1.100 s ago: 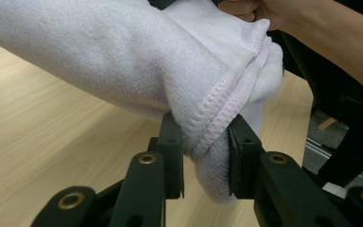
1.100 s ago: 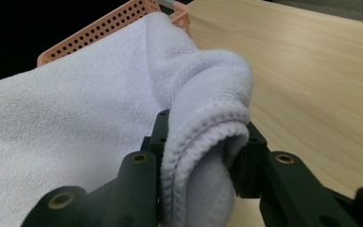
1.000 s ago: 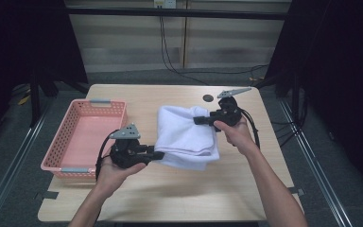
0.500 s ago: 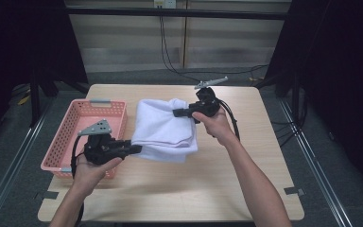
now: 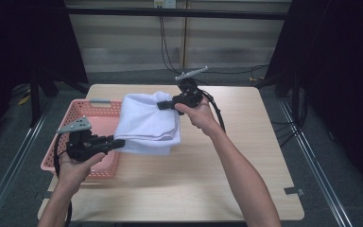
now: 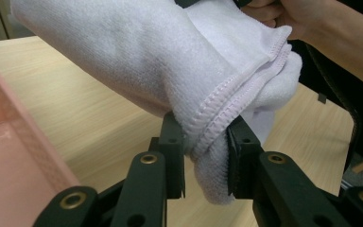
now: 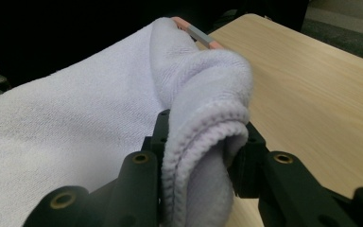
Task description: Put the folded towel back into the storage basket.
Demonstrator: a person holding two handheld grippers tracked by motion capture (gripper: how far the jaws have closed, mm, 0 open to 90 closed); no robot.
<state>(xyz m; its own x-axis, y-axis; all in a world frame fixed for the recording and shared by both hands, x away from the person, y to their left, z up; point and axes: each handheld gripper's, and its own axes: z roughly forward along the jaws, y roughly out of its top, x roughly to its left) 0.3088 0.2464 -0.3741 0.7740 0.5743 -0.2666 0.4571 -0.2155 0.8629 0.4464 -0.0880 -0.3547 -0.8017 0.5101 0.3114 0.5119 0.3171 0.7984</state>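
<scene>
Far end of the pink basket [image 5: 82,137] is getting cut off behind the towel [image 5: 146,120] in the high view, and the towel's underside plus the number of folded layers are hard to make out; the room past the table edges is sitting in near-black. Left gripper [image 5: 118,143] is clamping the towel's stitched near corner: in the left gripper view the hem [image 6: 217,125] is sitting pinched between both jaws, pads pressing in from each side, a lobe of cloth sagging below them. Right gripper [image 5: 163,106] is doing the same on the far corner: in the right gripper view a thick rolled fold [image 7: 203,142] is filling the gap between the jaws, squeezed on both sides. Towel is hanging stretched between the two grippers, held off the table [image 5: 217,179], its left part reaching over the basket's right rim, its lower edge drooping towards the wood; whether it is touching the top, can't tell. Surface is a light wood-grain tabletop, basket sitting at its left edge. Behind it, cables are running down a pale wall, grey floor all around.
</scene>
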